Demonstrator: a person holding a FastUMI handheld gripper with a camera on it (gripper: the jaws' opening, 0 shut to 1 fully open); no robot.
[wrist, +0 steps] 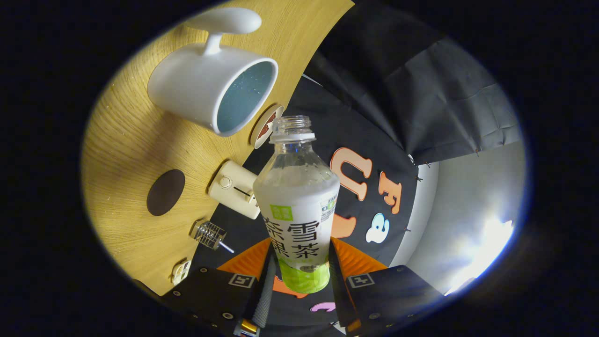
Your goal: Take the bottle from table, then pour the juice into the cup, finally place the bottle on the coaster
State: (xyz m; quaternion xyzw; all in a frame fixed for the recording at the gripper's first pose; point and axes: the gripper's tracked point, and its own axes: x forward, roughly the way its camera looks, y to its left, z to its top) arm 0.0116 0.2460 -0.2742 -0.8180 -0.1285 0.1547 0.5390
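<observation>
The bottle [298,206] is clear plastic with its cap off, a white ring under the threaded neck, and a wide white label with a green band at its foot (the upper part looks misted, and little liquid can be made out inside). It sits between the two fingers of the gripper [299,276], which press on its lower body from both sides, so it is lifted clear of the table [126,154] and seen against the booth's dark cloth wall. Its open mouth points toward the cup's side of the table.

The cup [213,84] is a white mug with a pale blue inside and a thick handle, standing on the wooden tabletop near its edge, beyond the bottle's mouth and apart from it. Just beside the cup, at the edge, lies a round coaster [266,125], partly hidden behind the bottle neck. A dark round spot [165,192] marks the wood farther in. Along the same edge sit a cream boxy device with a dial [234,188], a small clear ribbed piece with a metal pin [210,234], and a small white item [180,271].
</observation>
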